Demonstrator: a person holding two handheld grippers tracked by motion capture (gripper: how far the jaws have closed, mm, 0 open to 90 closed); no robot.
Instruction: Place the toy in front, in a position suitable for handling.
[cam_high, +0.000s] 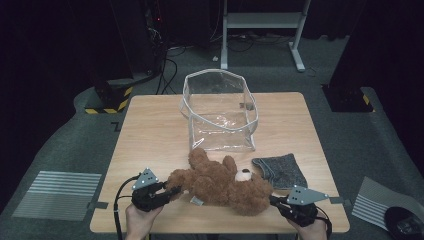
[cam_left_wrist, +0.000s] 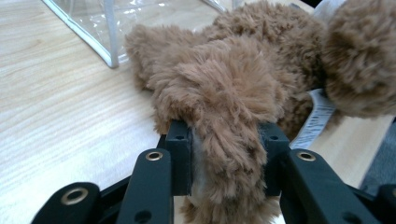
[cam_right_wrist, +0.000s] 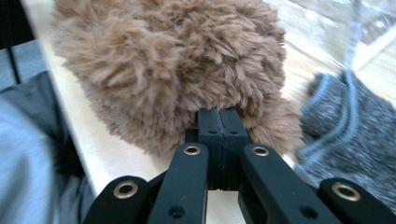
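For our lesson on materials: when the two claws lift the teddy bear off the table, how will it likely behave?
The bear will probably sag in the middle, since it is soft plush held only at its ends. It looks light for its bulk. The left claw squeezes a furry limb flat between its pads, so the grip should hold. The right claw pinches only fur, which might slip.

The high view looks forward and down from above the person's side of the table (cam_high: 150, 130), far enough off to take in the whole top with the teddy bear (cam_high: 220, 182) at its near edge. The left gripper view sits low and very close at the teddy bear's (cam_left_wrist: 224, 93) leg end, facing along its body. The right gripper view presses close to the teddy bear's (cam_right_wrist: 173, 65) head end from the opposite side; all three share the teddy bear.
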